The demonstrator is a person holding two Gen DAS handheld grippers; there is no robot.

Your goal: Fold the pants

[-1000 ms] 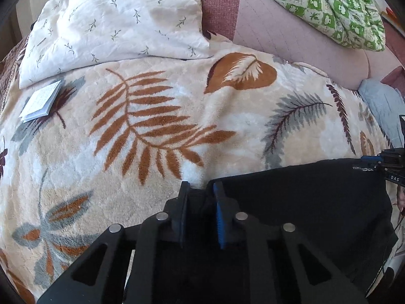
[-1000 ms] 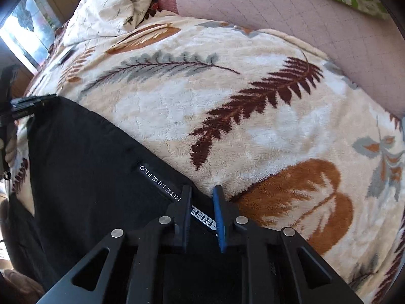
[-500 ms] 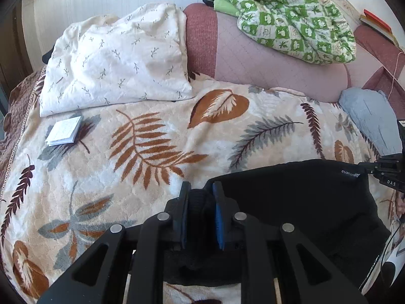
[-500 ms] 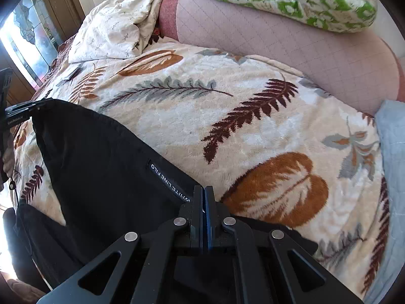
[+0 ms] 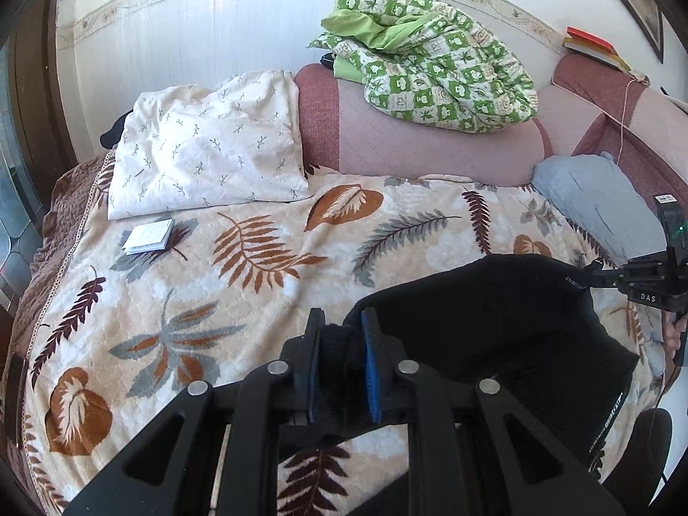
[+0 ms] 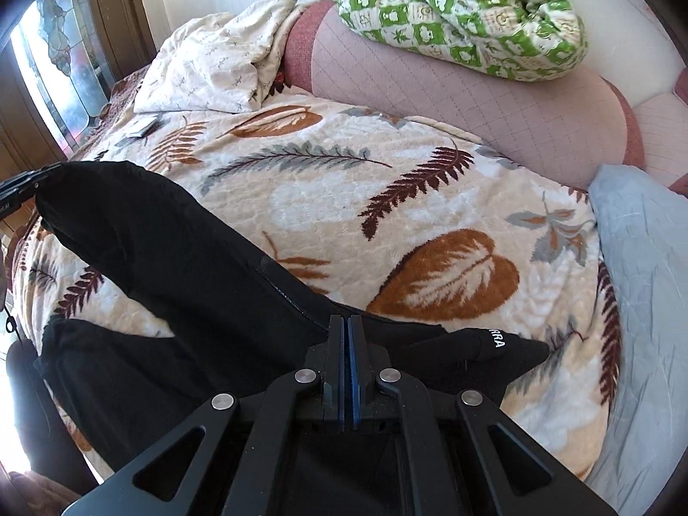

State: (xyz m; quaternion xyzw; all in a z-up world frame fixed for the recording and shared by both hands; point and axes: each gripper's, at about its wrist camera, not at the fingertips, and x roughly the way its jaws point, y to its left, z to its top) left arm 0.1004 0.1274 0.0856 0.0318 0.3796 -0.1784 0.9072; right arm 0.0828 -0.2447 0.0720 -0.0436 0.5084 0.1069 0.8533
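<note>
While raised above the leaf-print blanket (image 5: 241, 284), black pants (image 5: 494, 314): left gripper (image 5: 342, 335) pinching a bunched edge, right gripper (image 6: 346, 339) clamped flat on fabric, likely stretching it for a fold.

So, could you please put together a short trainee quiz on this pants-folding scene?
1. True or false: both grippers are shut on the pants.
2. What lies under the pants? A) a wooden floor B) a leaf-print blanket C) a glass table
3. Fill in: the small booklet lies just in front of the white ____.

Key:
1. True. The left gripper has black cloth between its fingers, and the right gripper is pinched tight on another edge.
2. B, the blanket.
3. pillow.
</note>
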